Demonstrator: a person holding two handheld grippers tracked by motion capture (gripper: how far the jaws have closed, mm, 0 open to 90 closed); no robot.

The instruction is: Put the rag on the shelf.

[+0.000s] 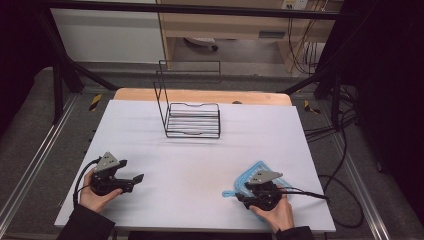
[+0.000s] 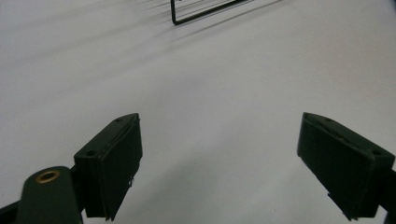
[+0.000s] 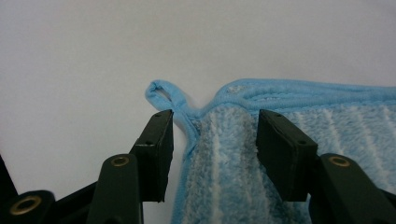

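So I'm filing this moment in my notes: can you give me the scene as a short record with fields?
surface: white table
cloth: blue striped towel lying flat near the person's right, hanging loop at its corner
right gripper: jaws apart, astride the towel's corner by the loop, pads not pressing
left gripper: open over bare table, nothing between the jaws
rack: black wire rack at the far middle of the table, nothing on it
contact: towel not lifted
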